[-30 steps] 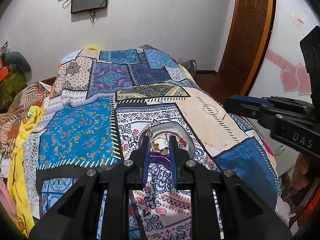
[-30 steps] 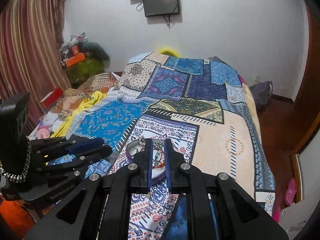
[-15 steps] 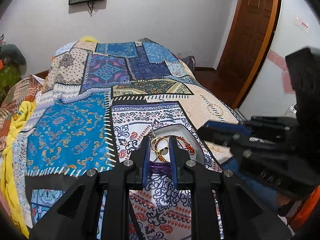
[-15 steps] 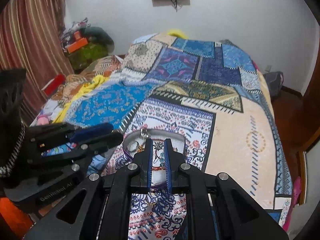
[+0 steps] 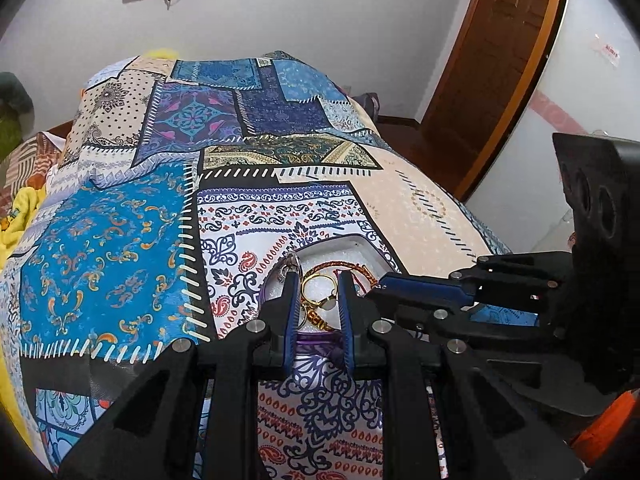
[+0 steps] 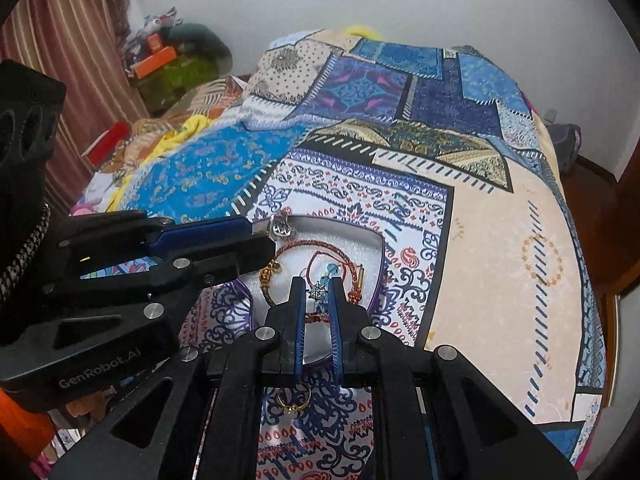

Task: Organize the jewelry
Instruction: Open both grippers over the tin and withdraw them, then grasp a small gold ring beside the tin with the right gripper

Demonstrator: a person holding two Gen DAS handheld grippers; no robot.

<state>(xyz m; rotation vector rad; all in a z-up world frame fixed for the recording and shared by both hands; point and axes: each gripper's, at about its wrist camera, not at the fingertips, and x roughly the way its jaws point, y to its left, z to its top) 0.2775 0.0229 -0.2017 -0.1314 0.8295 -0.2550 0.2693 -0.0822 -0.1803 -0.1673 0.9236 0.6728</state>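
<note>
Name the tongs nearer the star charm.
Right. The star charm sits between the tips of the right tongs, over the tray. The left tongs reach in from the left, tips at the tray's far-left rim, clearly apart from the charm.

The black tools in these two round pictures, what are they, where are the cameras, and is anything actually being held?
They are two hand-held grabbers, one in each of a person's hands. Each picture comes from a camera on one, looking along its fingers. The left gripper hovers open over gold rings in a white tray on the patchwork quilt. The right gripper has a silver star charm between its fingers; whether it is pinched is unclear.
</note>
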